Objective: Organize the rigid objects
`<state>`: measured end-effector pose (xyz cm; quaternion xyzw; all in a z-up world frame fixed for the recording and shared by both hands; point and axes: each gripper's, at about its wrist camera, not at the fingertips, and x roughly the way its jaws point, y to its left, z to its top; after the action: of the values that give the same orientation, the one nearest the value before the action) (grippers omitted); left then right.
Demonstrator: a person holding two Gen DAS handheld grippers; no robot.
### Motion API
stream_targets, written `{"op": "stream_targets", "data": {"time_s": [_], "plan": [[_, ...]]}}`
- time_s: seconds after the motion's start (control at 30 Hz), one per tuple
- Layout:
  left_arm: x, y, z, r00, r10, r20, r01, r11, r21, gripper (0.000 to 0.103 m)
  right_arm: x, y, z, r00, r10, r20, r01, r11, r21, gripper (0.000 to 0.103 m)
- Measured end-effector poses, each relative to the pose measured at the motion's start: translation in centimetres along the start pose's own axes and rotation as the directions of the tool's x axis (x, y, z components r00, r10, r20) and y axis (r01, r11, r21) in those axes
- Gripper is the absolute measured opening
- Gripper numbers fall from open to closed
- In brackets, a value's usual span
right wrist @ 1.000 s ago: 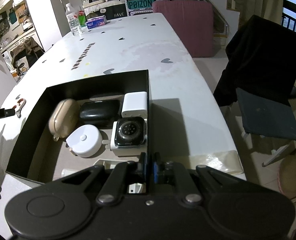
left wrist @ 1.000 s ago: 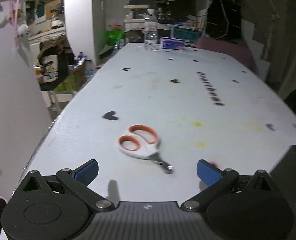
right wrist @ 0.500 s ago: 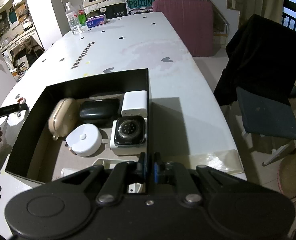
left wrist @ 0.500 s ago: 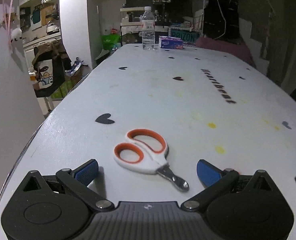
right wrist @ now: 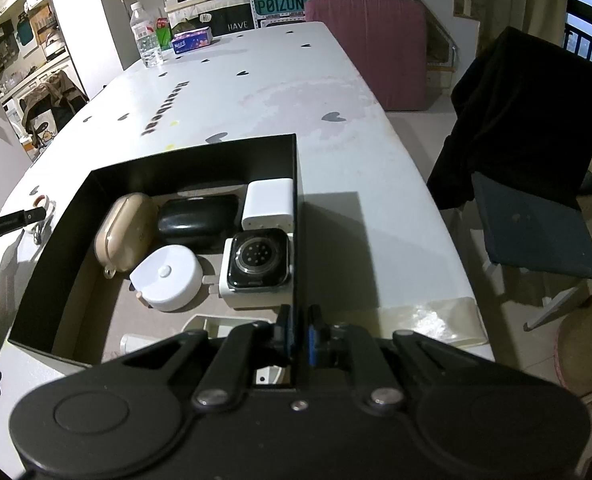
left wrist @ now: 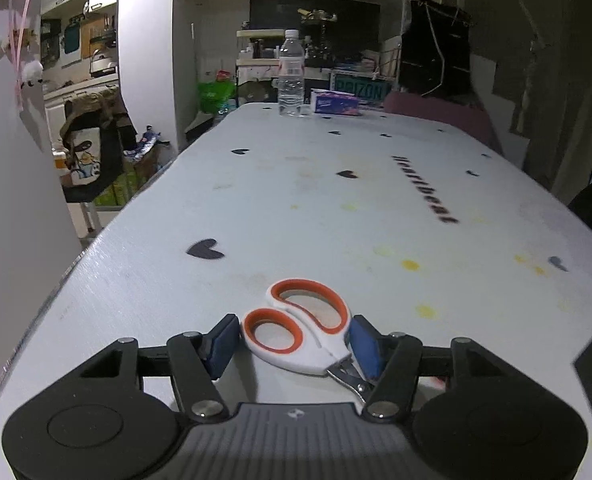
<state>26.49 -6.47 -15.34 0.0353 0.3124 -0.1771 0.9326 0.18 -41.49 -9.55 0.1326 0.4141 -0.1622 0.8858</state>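
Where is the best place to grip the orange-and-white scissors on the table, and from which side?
Grip the scissors across the two handle loops, coming from the blade end, as the left gripper does while its jaws close around them. They lie flat with the loops side by side, which is probably steadier than the short, narrow blades.

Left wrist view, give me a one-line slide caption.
Left gripper closing around orange-handled scissors lying on the white table.
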Motion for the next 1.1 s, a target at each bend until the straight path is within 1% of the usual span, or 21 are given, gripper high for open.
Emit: {"op": "stream_targets", "data": {"time_s": [0.1, 0.2, 0.27, 0.3, 0.33, 0.37, 0.4, 0.43, 0.53, 0.6, 0.63, 0.67, 0.73, 0.8, 0.87, 0.93, 1.0, 1.03, 1.07, 1.1], "plan": [[-1.1, -0.9, -0.3, 0.999, -0.037, 0.009, 0.037, 0.999, 0.005, 0.061, 0.0, 0.0, 0.0, 1.0, 0.0, 0.0, 0.0, 1.0, 0.0, 0.008], [-2.9, -2.1, -0.2, 0.995, -0.081, 0.049, 0.08, 0.996, 0.03, 0.06, 0.0, 0.0, 0.0, 1.0, 0.001, 0.0, -0.001, 1.0, 0.0, 0.008], [-4.4, -2.9, 0.1, 0.989, -0.12, 0.09, 0.117, 0.992, 0.04, 0.06, 0.0, 0.0, 0.0, 1.0, 0.0, 0.0, 0.0, 1.0, 0.0, 0.008], [-5.1, -3.2, 0.2, 0.985, -0.136, 0.11, 0.132, 0.99, 0.047, 0.057, 0.0, 0.0, 0.0, 1.0, -0.001, 0.0, 0.001, 1.0, 0.0, 0.008], [-5.7, -3.6, 0.3, 0.981, -0.144, 0.133, 0.138, 0.989, 0.056, 0.004, 0.0, 0.0, 0.0, 1.0, -0.001, -0.001, 0.001, 1.0, -0.001, 0.008], [-6.2, -3.8, 0.6, 0.978, -0.159, 0.139, 0.152, 0.987, 0.056, 0.005, 0.0, 0.0, 0.0, 1.0, -0.001, -0.002, 0.001, 1.0, -0.001, 0.008], [-6.7, -3.8, 0.7, 0.971, -0.178, 0.157, 0.175, 0.984, 0.034, 0.002, 0.0, 0.0, 0.0, 1.0, -0.002, -0.002, 0.002, 1.0, -0.001, 0.008], [-7.0, -3.9, 0.8, 0.966, -0.196, 0.167, 0.193, 0.981, 0.032, 0.001, 0.0, 0.0, 0.0, 1.0, -0.002, -0.002, 0.002, 1.0, -0.002, 0.008], [-7.6, -4.5, 1.0, 0.96, -0.218, 0.176, 0.211, 0.976, 0.057, 0.001, 0.0, 0.0, 0.0, 1.0, -0.002, -0.003, 0.002, 1.0, -0.002, 0.008], [-7.2, -4.6, 0.9, 0.959, -0.236, 0.155, 0.23, 0.972, 0.052, 0.003, 0.0, 0.0, 0.0, 1.0, -0.002, -0.002, 0.002, 1.0, -0.002, 0.008], [-6.8, -4.7, 0.7, 0.959, -0.245, 0.141, 0.241, 0.97, 0.044, 0.014, 0.0, 0.0, 0.0, 1.0, -0.002, -0.002, 0.002, 1.0, -0.002, 0.008], [-6.5, -4.7, 0.6, 0.961, -0.245, 0.131, 0.242, 0.97, 0.036, 0.038, 0.0, 0.0, 0.0, 1.0, -0.003, -0.003, 0.003, 1.0, -0.002, 0.008], [-5.5, -5.2, 0.2, 0.966, -0.236, 0.104, 0.236, 0.972, 0.018, 0.064, 0.1, 0.0, -0.1, 1.0, -0.002, -0.003, 0.002, 1.0, -0.003, 0.008], [-4.6, -6.1, -0.2, 0.966, -0.249, 0.075, 0.248, 0.968, 0.028, 0.068, 0.0, 0.0, -0.1, 1.0, -0.002, -0.003, 0.002, 1.0, -0.002, 0.008], [-3.5, -7.5, -0.5, 0.969, -0.245, 0.042, 0.242, 0.968, 0.065, 0.074, 0.1, 0.1, 0.0, 1.0, -0.002, -0.003, 0.002, 1.0, -0.003, 0.008], [-2.4, -9.1, -1.0, 0.972, -0.234, 0.023, 0.229, 0.966, 0.119, 0.077, 0.1, 0.1, 0.0, 1.0, -0.002, -0.003, 0.002, 1.0, -0.003, 0.008], [-1.5, -10.2, -1.6, 0.974, -0.225, 0.009, 0.221, 0.963, 0.154, 0.077, 0.1, 0.1, 0.0, 1.0, -0.003, -0.003, 0.003, 1.0, -0.003, 0.008], [-0.9, -10.6, -1.7, 0.974, -0.224, 0.007, 0.22, 0.962, 0.164, 0.076, 0.1, 0.1, -0.1, 1.0, -0.004, -0.003, 0.004, 1.0, -0.004, 0.008], [-0.5, -10.8, -1.7, 0.979, -0.203, 0.013, 0.199, 0.967, 0.158, 0.077, 0.1, 0.1, -0.1, 1.0, -0.004, -0.003, 0.004, 1.0, -0.004, 0.008], [0.2, -10.7, -1.4, 0.98, -0.198, -0.003, 0.196, 0.97, 0.145, 0.077, 0.1, 0.1, -0.1, 1.0, -0.004, -0.004, 0.004, 1.0, -0.004, 0.008]]}}
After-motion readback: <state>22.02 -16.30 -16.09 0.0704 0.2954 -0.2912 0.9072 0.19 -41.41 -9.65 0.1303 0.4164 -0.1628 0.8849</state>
